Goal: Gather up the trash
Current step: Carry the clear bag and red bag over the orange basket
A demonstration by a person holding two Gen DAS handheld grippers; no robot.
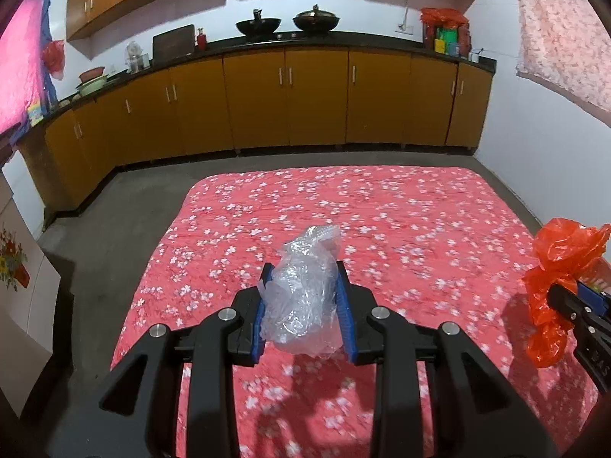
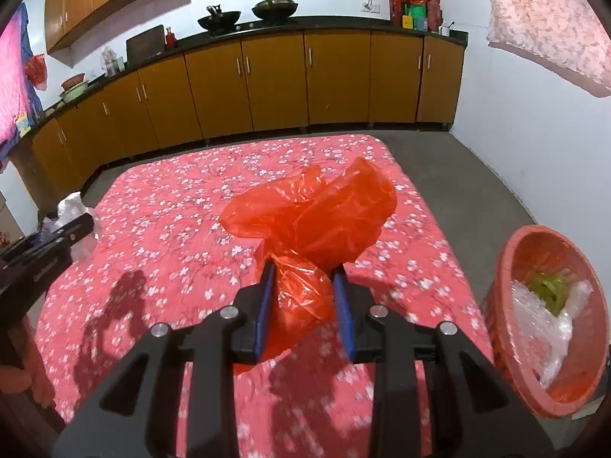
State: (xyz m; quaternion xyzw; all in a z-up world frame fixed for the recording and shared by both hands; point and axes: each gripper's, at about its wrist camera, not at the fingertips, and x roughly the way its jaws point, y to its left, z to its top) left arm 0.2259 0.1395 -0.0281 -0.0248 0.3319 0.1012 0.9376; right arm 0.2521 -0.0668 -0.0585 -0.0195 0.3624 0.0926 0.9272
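A crumpled clear plastic bag (image 1: 305, 290) hangs above the red flowered tablecloth (image 1: 401, 221), and my left gripper (image 1: 304, 273) is shut on it between its blue pads. My right gripper (image 2: 303, 273) is shut on a crumpled orange-red plastic bag (image 2: 313, 221), also lifted off the cloth (image 2: 172, 229). In the left wrist view the orange-red bag (image 1: 561, 267) and the right gripper (image 1: 569, 297) show at the far right edge. In the right wrist view the left gripper (image 2: 78, 229) and its clear bag (image 2: 72, 210) show at the left edge.
A red plastic basket (image 2: 508, 267) stands beside the table at the right, with clear plastic and a green item inside. Brown kitchen cabinets (image 1: 286, 99) with woks on the counter line the far wall. Grey floor surrounds the table.
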